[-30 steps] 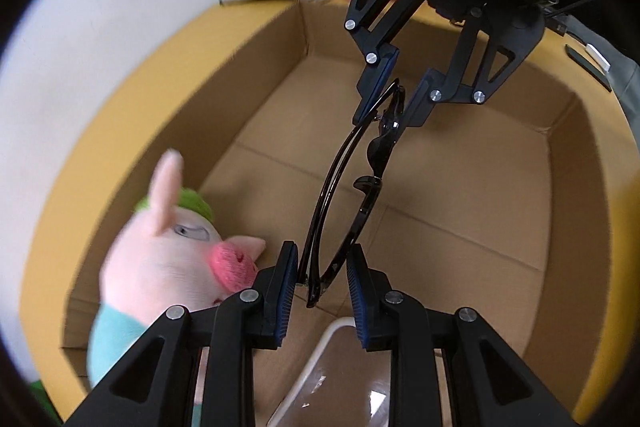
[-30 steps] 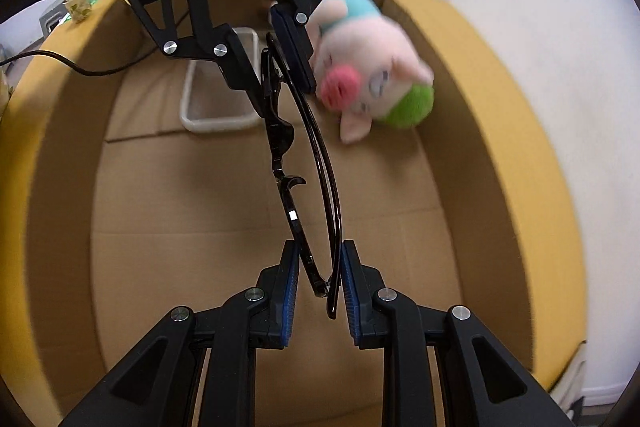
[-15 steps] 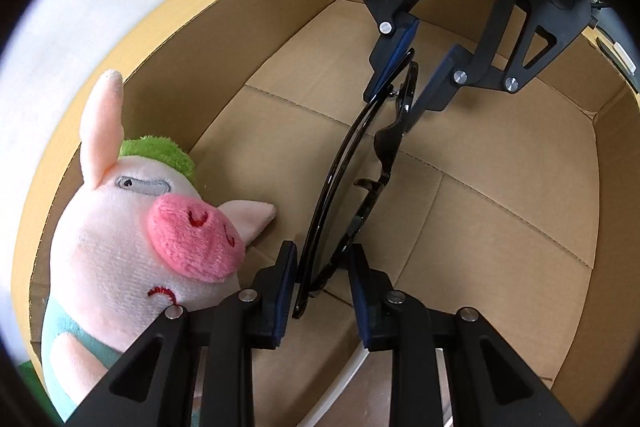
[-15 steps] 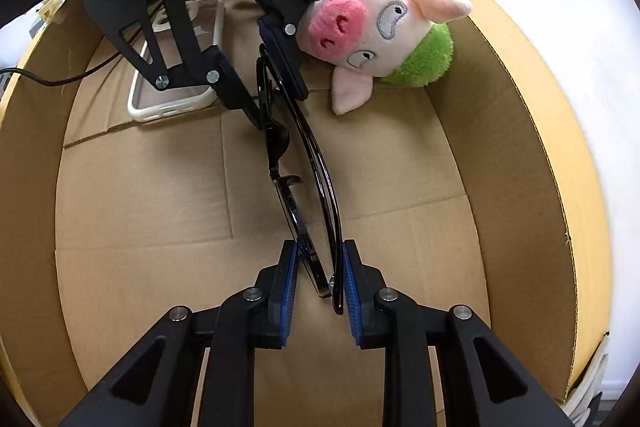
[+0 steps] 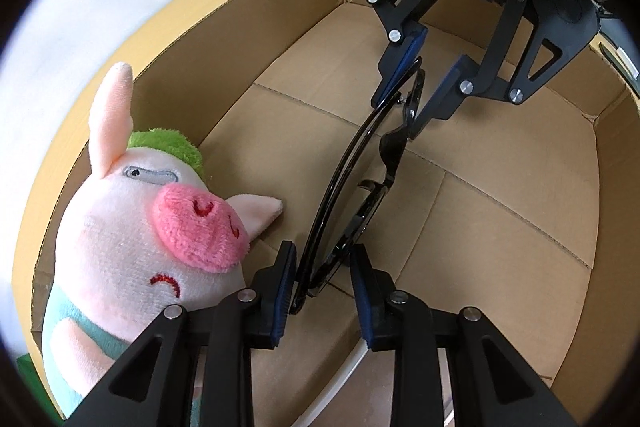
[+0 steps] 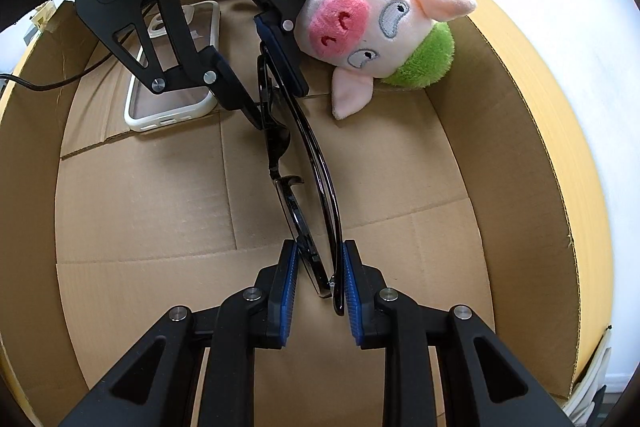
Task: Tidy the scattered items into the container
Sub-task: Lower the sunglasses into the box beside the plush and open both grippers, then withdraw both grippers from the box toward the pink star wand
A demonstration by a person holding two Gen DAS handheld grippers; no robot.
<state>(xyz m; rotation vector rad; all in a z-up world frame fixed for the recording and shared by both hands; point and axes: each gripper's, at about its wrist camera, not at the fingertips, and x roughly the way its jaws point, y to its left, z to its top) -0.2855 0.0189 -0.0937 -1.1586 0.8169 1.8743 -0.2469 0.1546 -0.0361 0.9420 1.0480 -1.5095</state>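
Note:
A folded pair of black glasses [image 5: 352, 187] hangs low inside the cardboard box [image 5: 500, 227], also seen in the right wrist view [image 6: 296, 163]. My left gripper [image 5: 324, 283] has its jaws spread a little; the glasses' end sits between them, against the left pad. My right gripper [image 6: 318, 283] is closed on the other end, and it also shows in the left wrist view [image 5: 416, 87]. The left gripper shows in the right wrist view [image 6: 268, 83].
A pink plush pig [image 5: 160, 227] with a green cap lies in the box corner beside the left gripper, also seen in the right wrist view [image 6: 368, 23]. A clear phone case [image 6: 172, 75] lies on the box floor. The box walls [image 6: 520, 155] rise around both grippers.
Both grippers and the glasses have moved down into the box, close to its floor. The left gripper's jaws have spread slightly.

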